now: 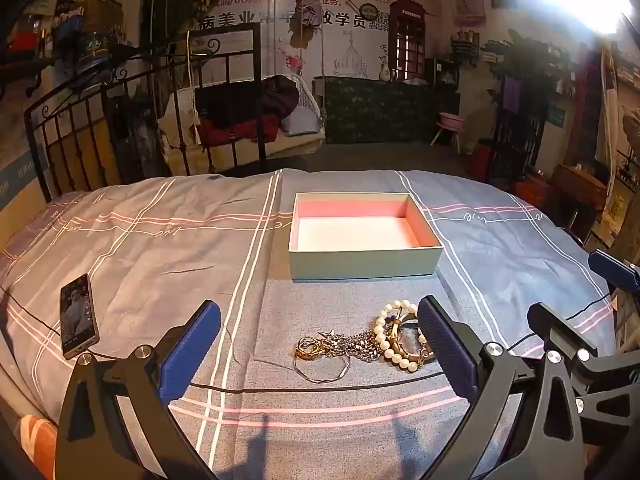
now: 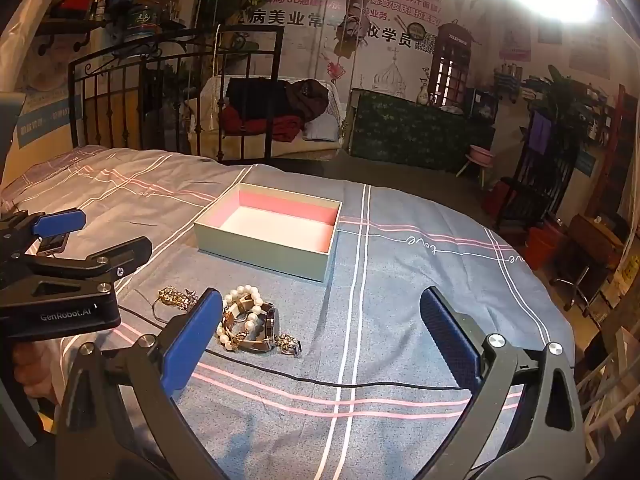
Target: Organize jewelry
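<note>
We held both hand-held grippers, left (image 1: 320,344) and right (image 2: 320,344), spread and empty | tangled jewelry pile (image 1: 360,340) before open box (image 1: 362,268) | risk: chains snagging, several lifting together.

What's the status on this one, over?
Left gripper and right gripper open, empty. Jewelry pile on bedspread, box empty. Black cable lies nearby.

Left claw wide open over the jewelry pile

Left claw (image 1: 320,344) hangs with nothing in it above the bed (image 1: 160,240). Pearl bracelet (image 1: 386,334) touches the right finger, tangled chains (image 1: 340,346) and a gold piece (image 1: 308,350) beside it. Open box (image 1: 366,266) sits farther back, phone (image 1: 78,316) off left.
</note>
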Demonstrator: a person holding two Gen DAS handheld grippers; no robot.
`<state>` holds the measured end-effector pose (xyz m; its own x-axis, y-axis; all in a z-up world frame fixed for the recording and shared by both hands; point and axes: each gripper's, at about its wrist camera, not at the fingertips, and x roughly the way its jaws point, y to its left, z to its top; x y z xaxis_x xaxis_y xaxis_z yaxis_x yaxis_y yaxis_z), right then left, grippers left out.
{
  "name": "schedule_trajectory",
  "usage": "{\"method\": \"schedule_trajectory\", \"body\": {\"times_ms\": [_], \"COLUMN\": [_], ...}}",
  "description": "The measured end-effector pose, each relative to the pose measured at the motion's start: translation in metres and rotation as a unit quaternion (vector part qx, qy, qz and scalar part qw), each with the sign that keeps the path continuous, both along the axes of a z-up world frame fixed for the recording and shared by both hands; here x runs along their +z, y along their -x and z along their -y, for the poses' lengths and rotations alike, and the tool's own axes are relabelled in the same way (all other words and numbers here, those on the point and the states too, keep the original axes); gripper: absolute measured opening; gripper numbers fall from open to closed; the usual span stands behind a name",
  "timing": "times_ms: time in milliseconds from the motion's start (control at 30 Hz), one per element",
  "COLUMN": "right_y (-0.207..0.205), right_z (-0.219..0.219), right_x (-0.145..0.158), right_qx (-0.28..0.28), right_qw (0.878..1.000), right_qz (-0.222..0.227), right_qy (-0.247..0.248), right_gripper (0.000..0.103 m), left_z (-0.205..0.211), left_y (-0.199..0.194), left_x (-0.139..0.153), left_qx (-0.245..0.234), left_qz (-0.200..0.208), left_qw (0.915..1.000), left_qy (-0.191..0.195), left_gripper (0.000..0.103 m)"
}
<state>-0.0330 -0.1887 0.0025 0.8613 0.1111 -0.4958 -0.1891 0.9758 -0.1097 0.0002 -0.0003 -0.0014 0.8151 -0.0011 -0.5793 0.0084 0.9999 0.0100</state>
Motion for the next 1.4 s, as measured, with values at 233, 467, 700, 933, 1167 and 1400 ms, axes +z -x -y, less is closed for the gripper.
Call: {"method": "schedule_trajectory", "body": {"times_ms": [233,467,700,933,1167,1400], "right_y": [0.006,0.006,-0.005,-0.006,-0.007,-0.009], "right_z": [0.004,0.002,-0.004,-0.002,-0.002,-0.004], "right_x": [-0.001,-0.003,-0.010,-0.010,-0.011,-0.008], "right_qx": [-0.003,0.002,0.000,0.002,0.000,0.006], "right_qw": [1.000,1.000,1.000,1.000,1.000,1.000], "right_qz": [0.000,-0.006,-0.011,-0.016,-0.018,-0.021], "right_qy": [-0.004,0.003,0.004,0.003,0.002,0.004], "right_gripper": [0.097,0.097,0.097,0.097,0.097,0.097], "left_z": [0.001,-0.004,-0.008,-0.008,-0.009,-0.012], "left_y": [-0.005,-0.004,-0.004,-0.003,-0.005,-0.005], "left_x": [-0.003,-0.007,-0.005,-0.004,-0.005,-0.006], "left_qx": [-0.001,0.004,0.007,0.009,0.008,0.009], "left_qz": [-0.008,-0.001,-0.004,-0.003,-0.006,-0.008], "left_qw": [1.0000,1.0000,0.9999,0.9999,0.9999,0.9999], "left_qy": [-0.003,0.001,0.006,0.006,0.008,0.008], "left_gripper": [0.097,0.097,0.097,0.097,0.097,0.097]}}
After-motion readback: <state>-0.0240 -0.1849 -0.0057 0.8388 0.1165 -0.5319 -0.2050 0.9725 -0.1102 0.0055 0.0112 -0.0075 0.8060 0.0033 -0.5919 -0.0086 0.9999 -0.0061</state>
